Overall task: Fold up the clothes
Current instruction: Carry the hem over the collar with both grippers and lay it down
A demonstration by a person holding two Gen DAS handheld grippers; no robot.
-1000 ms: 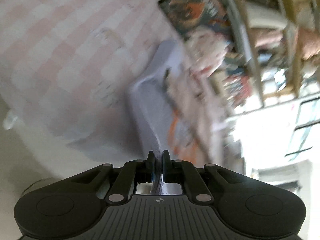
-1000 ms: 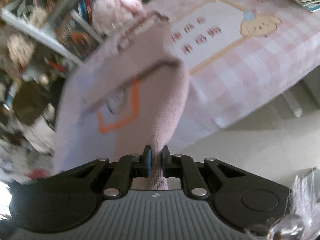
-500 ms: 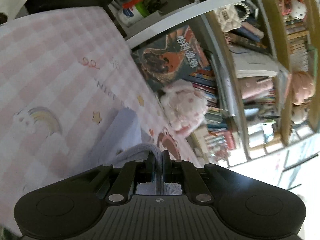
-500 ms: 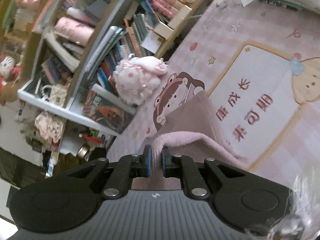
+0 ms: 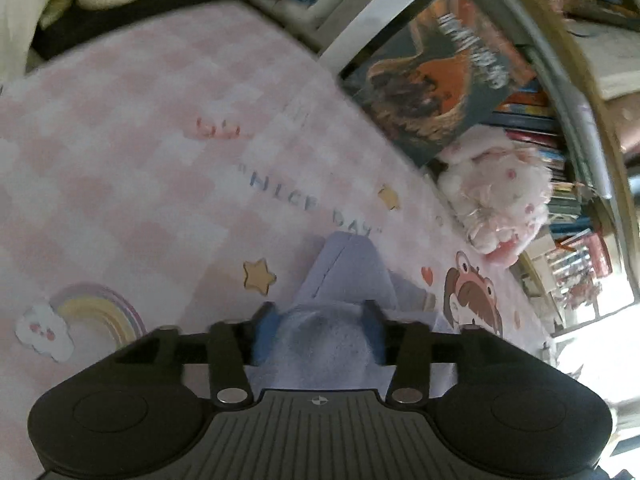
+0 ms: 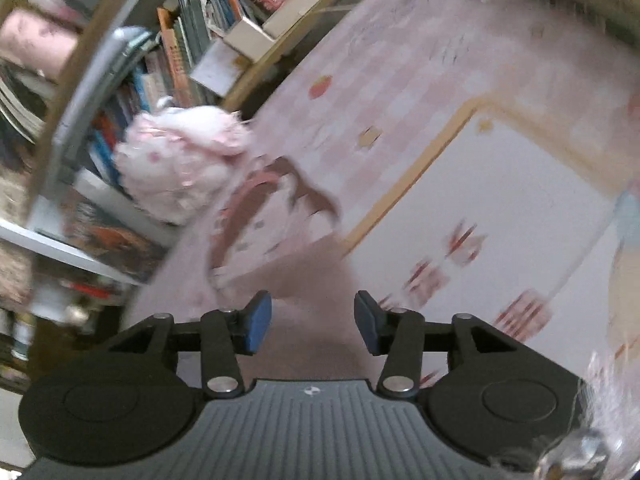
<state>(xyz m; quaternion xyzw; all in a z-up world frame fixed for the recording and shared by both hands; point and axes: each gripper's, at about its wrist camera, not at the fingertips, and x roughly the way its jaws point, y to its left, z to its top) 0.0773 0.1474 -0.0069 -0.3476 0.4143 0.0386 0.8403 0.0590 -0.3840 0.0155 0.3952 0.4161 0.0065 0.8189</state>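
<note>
A pale lilac garment [image 5: 348,280] lies on the pink checked tablecloth [image 5: 120,152], a fold of it bulging between the spread fingers of my left gripper [image 5: 318,320], which stands open over it. In the right wrist view the same garment [image 6: 316,280] looks mauve and lies flat below my right gripper [image 6: 314,312]. That gripper is open too, its blue pads [image 6: 258,318] wide apart and holding nothing. Both views are blurred by motion.
A fluffy pink-white plush toy [image 5: 496,196] [image 6: 180,160] sits at the cloth's far edge against a bookshelf [image 6: 188,52] full of books and boxes. A large illustrated book [image 5: 436,76] leans there. The cloth carries cartoon prints, a rainbow [image 5: 96,316] and stars.
Both grippers were shut on the garment and carrying it over the table. Now both have opened and let it go, and the cloth rests on the table.
</note>
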